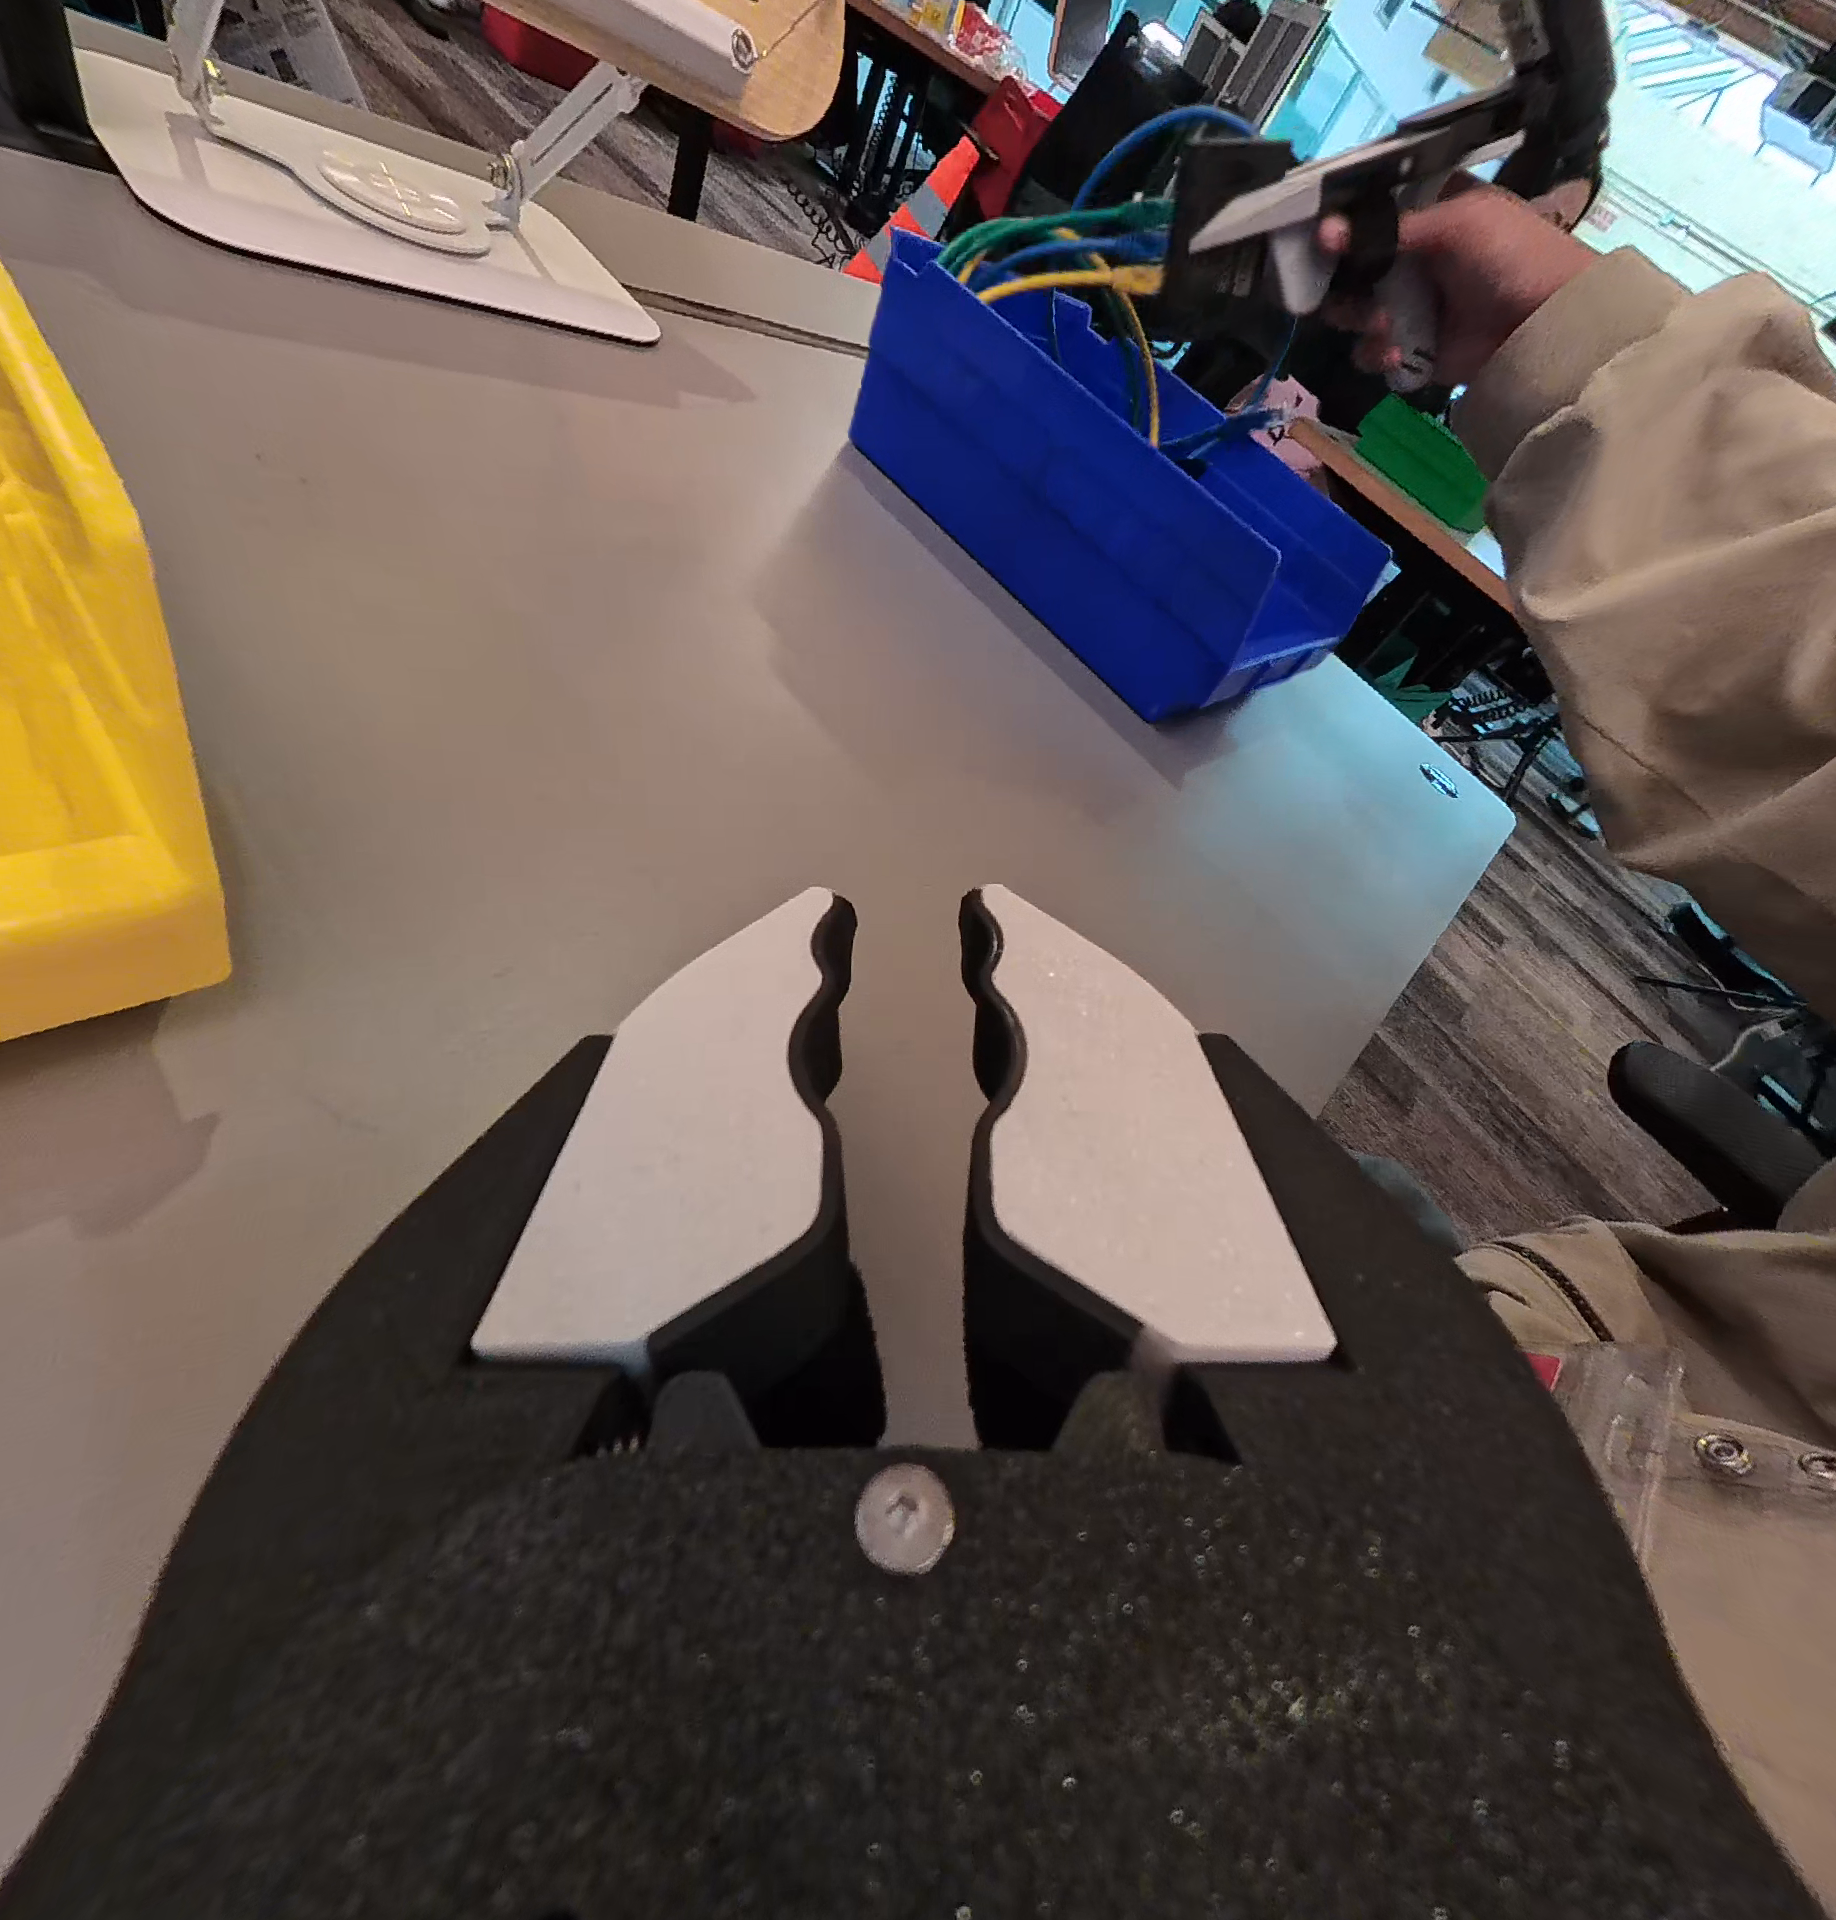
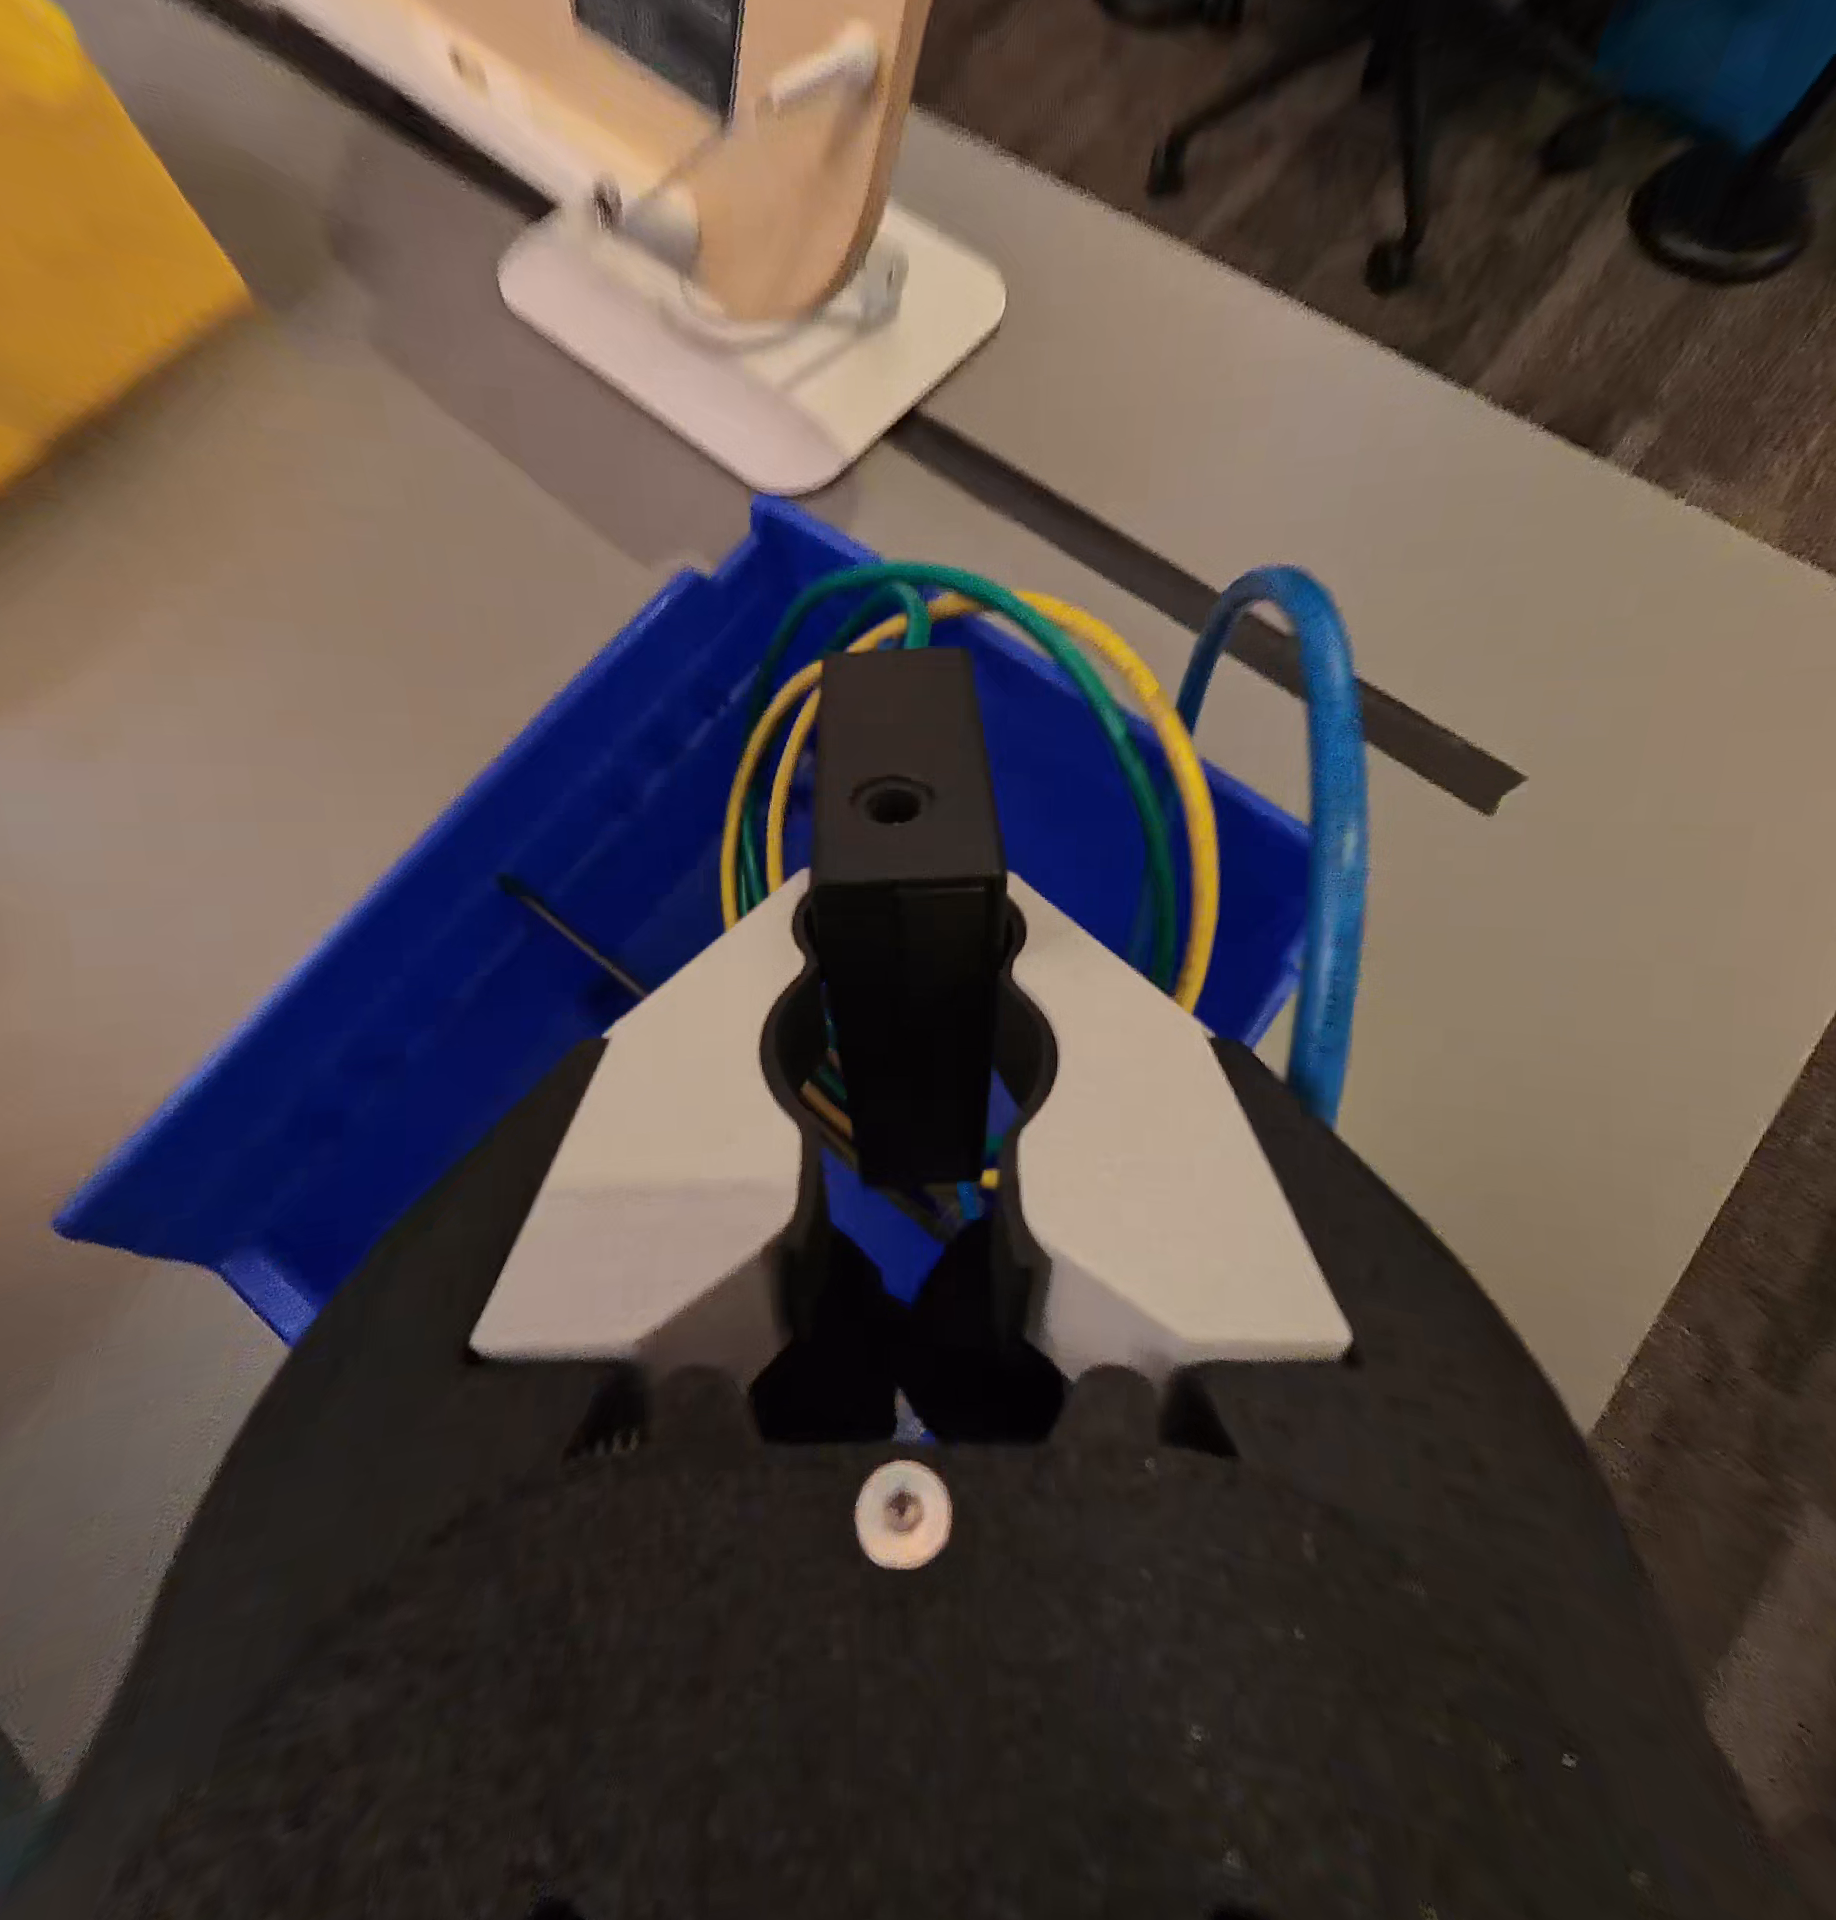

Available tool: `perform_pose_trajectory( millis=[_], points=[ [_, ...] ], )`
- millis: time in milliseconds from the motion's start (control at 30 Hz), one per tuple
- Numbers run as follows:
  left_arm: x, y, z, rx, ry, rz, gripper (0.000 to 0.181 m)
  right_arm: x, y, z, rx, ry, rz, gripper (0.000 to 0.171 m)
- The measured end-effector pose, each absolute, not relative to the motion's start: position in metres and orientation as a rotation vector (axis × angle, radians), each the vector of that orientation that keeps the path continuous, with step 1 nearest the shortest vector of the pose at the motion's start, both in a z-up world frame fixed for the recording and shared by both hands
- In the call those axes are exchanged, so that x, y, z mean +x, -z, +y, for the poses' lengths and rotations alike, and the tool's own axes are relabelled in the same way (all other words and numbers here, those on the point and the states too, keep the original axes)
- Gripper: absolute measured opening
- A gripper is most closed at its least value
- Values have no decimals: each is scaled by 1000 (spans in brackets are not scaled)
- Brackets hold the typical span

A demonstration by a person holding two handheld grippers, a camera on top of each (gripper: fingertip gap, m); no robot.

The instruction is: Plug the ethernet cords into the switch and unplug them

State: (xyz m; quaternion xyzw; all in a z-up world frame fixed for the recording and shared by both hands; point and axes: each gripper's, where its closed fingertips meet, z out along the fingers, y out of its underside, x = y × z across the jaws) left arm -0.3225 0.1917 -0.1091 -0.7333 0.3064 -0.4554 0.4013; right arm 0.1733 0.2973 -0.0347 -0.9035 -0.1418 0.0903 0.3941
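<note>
Black switch (image 2: 901, 914) clamped in right fingers (image 2: 1153, 1122) above bin (image 2: 394, 1039); left fingers (image 1: 685, 1132) narrowly apart.

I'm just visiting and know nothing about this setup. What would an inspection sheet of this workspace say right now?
Surface: grey table, mostly bare.
Job's things: black switch lifted above the blue bin.
Clutter: yellow tray at the left edge; white stand base at the back.
Grippers: right tongs shut on the switch; left tongs open, empty, over the table.
Cables: green cord, yellow cord and blue cord loop from the switch.
Surroundings: wood-look floor, office chairs, other desks.
</note>
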Motion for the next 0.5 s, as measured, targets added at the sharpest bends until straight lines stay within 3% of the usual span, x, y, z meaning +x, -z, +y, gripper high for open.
perform_pose_trajectory(
  millis=[33, 200, 367, 500],
  points=[
    [-321, 109, 191, -1855, 1157, 776, 20, 169, 40, 298, -2325, -211, -385, 29],
    [-317, 110, 188, -1852, 1145, 808, 20, 152, 48, 312, -2451, -68, -431, 28],
    [-319, 110, 187, -1853, 1132, 807, 21, 155, 101, 304, -2672, 143, -498, 30],
    [-322, 109, 189, -1849, 1121, 795, 22, 149, 104, 311, -2635, 41, -315, 30]
  ],
)
